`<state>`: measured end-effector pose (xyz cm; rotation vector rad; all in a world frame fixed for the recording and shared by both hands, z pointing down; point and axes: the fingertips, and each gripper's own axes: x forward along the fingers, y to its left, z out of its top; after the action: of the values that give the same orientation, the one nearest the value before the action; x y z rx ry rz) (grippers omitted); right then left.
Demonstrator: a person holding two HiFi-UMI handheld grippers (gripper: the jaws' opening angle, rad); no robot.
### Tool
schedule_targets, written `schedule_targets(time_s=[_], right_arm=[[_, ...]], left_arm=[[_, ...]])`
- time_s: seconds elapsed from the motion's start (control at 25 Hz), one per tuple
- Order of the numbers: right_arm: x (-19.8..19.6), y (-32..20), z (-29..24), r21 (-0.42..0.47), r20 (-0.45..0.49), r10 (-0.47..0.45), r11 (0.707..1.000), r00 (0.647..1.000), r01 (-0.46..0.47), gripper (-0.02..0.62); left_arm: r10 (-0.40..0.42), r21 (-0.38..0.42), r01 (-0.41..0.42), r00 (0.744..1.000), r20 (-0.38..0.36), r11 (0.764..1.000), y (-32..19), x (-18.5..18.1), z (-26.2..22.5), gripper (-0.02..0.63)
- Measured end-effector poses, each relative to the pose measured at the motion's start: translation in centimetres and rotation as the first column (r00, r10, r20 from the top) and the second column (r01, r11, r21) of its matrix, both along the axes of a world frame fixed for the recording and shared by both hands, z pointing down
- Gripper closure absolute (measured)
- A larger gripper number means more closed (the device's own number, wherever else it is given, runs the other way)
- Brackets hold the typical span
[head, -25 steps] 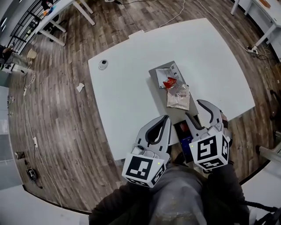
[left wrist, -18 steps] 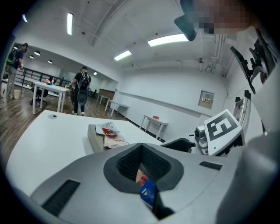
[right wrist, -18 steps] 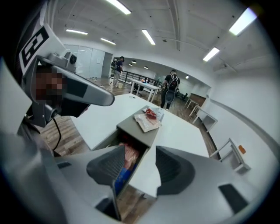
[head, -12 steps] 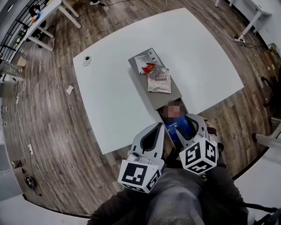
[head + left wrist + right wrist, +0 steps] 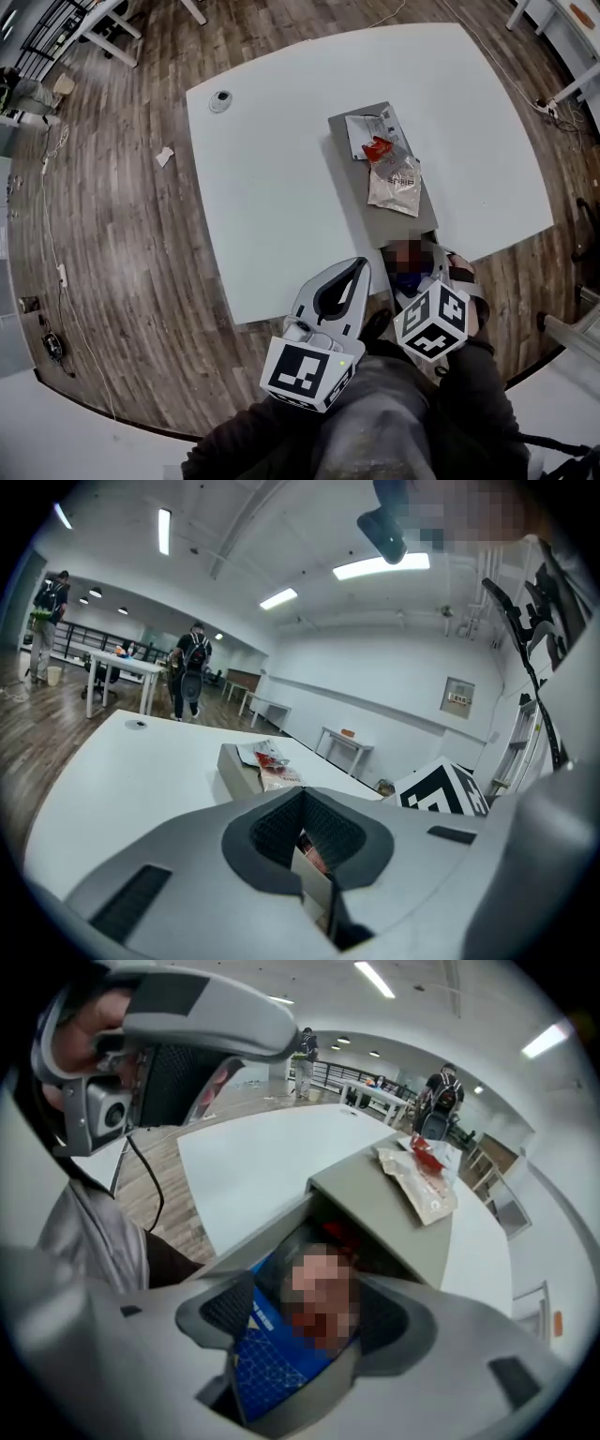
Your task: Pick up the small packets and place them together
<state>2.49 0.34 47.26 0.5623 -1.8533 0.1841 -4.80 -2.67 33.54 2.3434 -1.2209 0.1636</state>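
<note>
White table (image 5: 281, 169): left tongs (image 5: 359, 267) closed; right tongs (image 5: 309, 1324) just opened wide, blue packet (image 5: 258, 1365) between; print unreadable.

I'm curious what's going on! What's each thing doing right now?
left gripper: shut, empty.
right gripper: jaws just been opening, blue packet between them.
blue packet: inside grey box's open end.
silver packet: lying on the box's top.
red packet: lying on top too.

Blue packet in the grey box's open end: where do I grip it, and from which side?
Grip the blue packet across its exposed near end, coming steeply from above: it sits in the grey box, at the open near end, and the box top covers the rest. The right hand-held gripper, jaws just opened, straddles it.
</note>
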Motion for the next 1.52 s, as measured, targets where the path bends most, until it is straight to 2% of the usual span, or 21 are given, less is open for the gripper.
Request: schedule_targets(time_s=[0.16, 0.24, 0.28, 0.32, 0.4, 0.76, 1.24, 1.52], right_arm=[[0.1, -0.1, 0.2, -0.040, -0.016, 0.000, 0.999, 1.000, 0.000, 0.279], [0.3, -0.4, 0.1, -0.019, -0.027, 0.003, 1.000, 1.000, -0.003, 0.303], [0.5, -0.7, -0.2, 0.011, -0.034, 0.009, 1.000, 0.999, -0.009, 0.344], [0.8, -1.2, -0.4, 0.047, -0.039, 0.021, 0.999, 0.999, -0.019, 0.489], [1.3, -1.9, -0.9, 0.090, -0.035, 0.046, 0.995, 0.998, -0.042, 0.551], [1.7, -0.3, -3.1, 0.142, -0.015, 0.045, 0.989, 0.999, -0.043, 0.557], [3.0, 3.2, -8.9, 0.272, 0.103, 0.069, 0.958, 0.992, -0.095, 0.557], [2.3, 1.4, -10.5, 0.319, 0.154, 0.058, 0.942, 0.986, -0.105, 0.557]], left_arm=[[-0.017, -0.018, 0.016, 1.000, -0.006, 1.000, -0.9, -0.4, 0.7, 0.611], [-0.016, -0.020, 0.016, 1.000, -0.006, 1.000, -1.2, -0.4, 0.8, 0.611], [-0.015, -0.019, 0.015, 1.000, -0.006, 1.000, -1.3, -0.3, 0.8, 0.611], [-0.015, -0.019, 0.015, 1.000, -0.005, 1.000, -1.3, -0.3, 0.9, 0.611], [-0.016, -0.020, 0.016, 1.000, -0.004, 1.000, -1.2, -0.2, 0.9, 0.611], [0.007, 0.011, -0.007, 1.000, 0.003, 1.000, 0.0, 1.1, -0.4, 0.611], [0.036, 0.109, -0.039, 0.999, 0.024, 0.993, 5.0, 4.5, -4.8, 0.611], [0.019, 0.129, -0.024, 0.999, 0.036, 0.991, 4.1, 4.0, -5.4, 0.611]])
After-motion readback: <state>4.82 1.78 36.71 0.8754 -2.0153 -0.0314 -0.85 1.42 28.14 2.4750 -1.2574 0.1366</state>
